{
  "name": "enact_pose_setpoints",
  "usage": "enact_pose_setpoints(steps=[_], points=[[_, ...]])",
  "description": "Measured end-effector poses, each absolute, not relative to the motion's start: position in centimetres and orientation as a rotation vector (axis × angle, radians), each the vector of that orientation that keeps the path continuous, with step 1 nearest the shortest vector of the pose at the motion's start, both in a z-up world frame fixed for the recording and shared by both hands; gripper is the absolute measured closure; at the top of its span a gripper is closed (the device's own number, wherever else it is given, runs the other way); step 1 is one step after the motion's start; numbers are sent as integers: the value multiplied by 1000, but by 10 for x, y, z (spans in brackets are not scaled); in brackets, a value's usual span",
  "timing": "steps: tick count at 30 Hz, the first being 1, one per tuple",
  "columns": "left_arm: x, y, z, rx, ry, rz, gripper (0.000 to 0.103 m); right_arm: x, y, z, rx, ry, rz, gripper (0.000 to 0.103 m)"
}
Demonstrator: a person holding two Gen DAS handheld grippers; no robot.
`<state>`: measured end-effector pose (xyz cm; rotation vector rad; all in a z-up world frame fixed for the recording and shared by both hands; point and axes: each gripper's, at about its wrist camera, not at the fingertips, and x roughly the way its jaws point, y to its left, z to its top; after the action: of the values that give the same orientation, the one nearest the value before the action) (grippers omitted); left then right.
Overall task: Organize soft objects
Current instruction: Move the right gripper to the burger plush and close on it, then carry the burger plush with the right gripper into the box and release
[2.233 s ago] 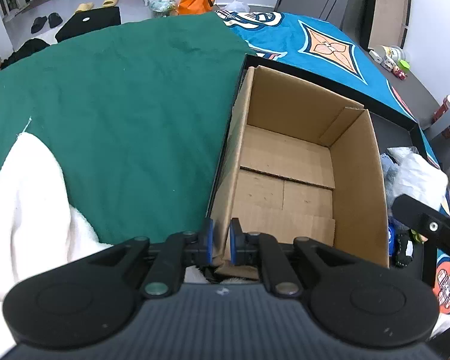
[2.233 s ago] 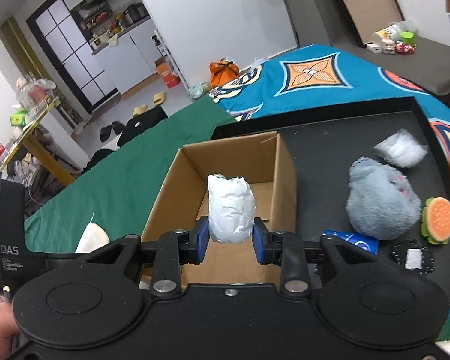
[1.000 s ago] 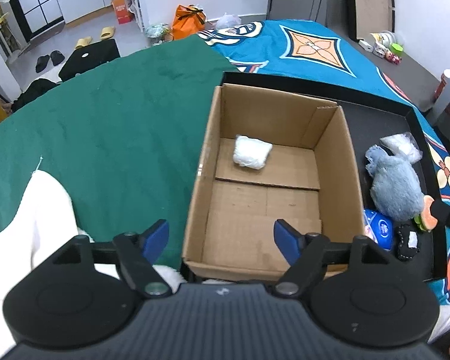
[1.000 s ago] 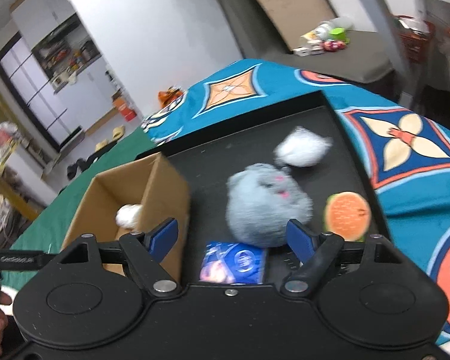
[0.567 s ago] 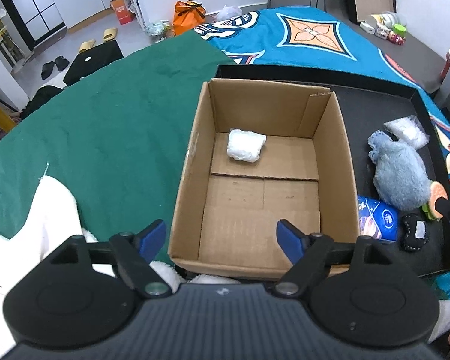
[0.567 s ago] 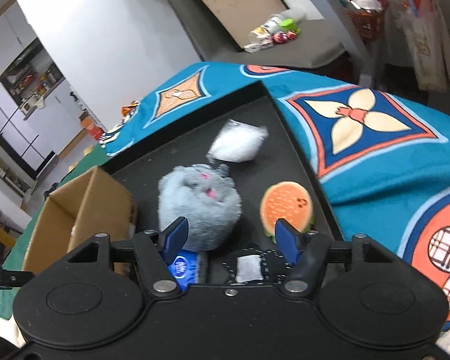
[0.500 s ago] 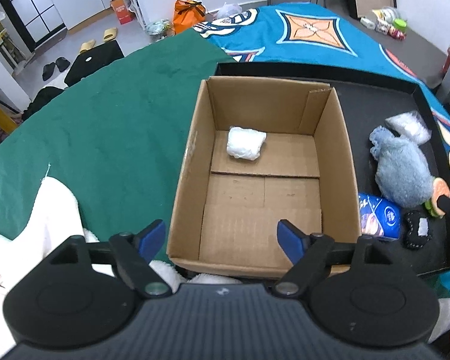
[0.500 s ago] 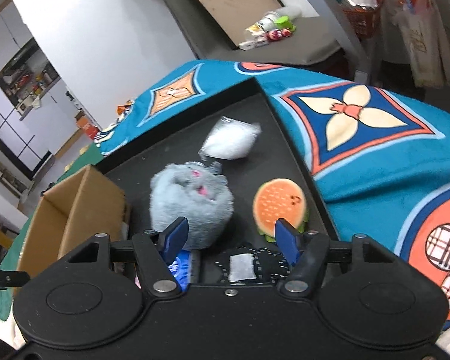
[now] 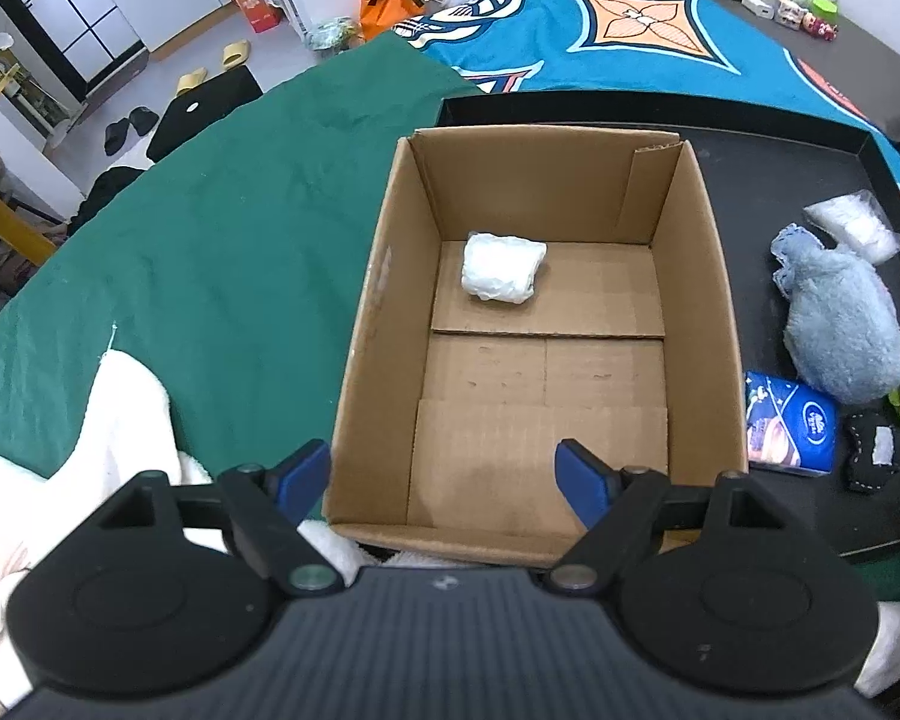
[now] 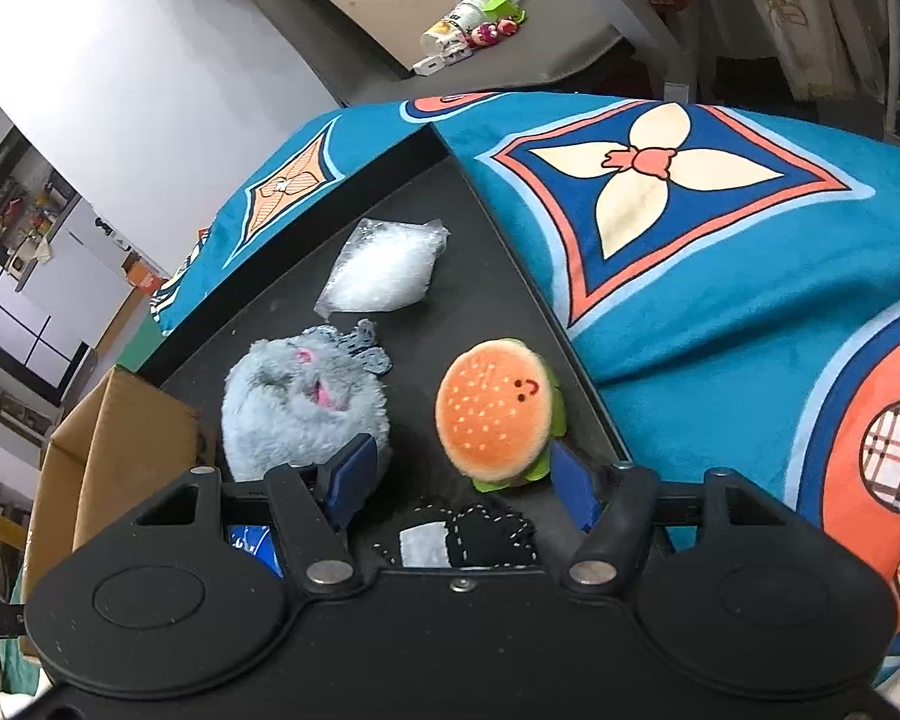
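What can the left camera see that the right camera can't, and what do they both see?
Only the left wrist view looks down into the cardboard box, where a white bundle lies, with green cloth beside it. Only the right wrist view shows the burger toy's smiley face and the flower pattern on the blanket. Both show the grey plush, the clear bag, the black tray and open fingers.

Left gripper (image 9: pixel 444 474): jaws spread wide, blue fingertips (image 9: pixel 303 471) well apart, nothing between them, pointing forward and down. Right gripper (image 10: pixel 462 477): likewise wide apart (blue pads (image 10: pixel 354 468) tilted slightly), nothing clamped, angled downward.
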<state>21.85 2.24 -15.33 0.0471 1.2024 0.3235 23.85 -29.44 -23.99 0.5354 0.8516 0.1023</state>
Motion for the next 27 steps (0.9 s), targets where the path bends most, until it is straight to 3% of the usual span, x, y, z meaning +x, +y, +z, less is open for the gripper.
enact_pose_setpoints(steps=[8, 9, 12, 16, 27], points=[[223, 25, -156, 43, 1203, 351, 22, 247, -289, -243, 474, 843, 98, 40], [224, 25, -157, 47, 1207, 348, 22, 248, -288, -245, 468, 844, 97, 42], [225, 22, -157, 61, 1207, 343, 22, 251, -285, -249, 429, 853, 87, 65], [221, 25, -155, 48, 1196, 342, 22, 250, -285, -248, 410, 849, 96, 73], [205, 42, -145, 14, 1149, 354, 22, 235, -282, -226, 372, 826, 111, 74]])
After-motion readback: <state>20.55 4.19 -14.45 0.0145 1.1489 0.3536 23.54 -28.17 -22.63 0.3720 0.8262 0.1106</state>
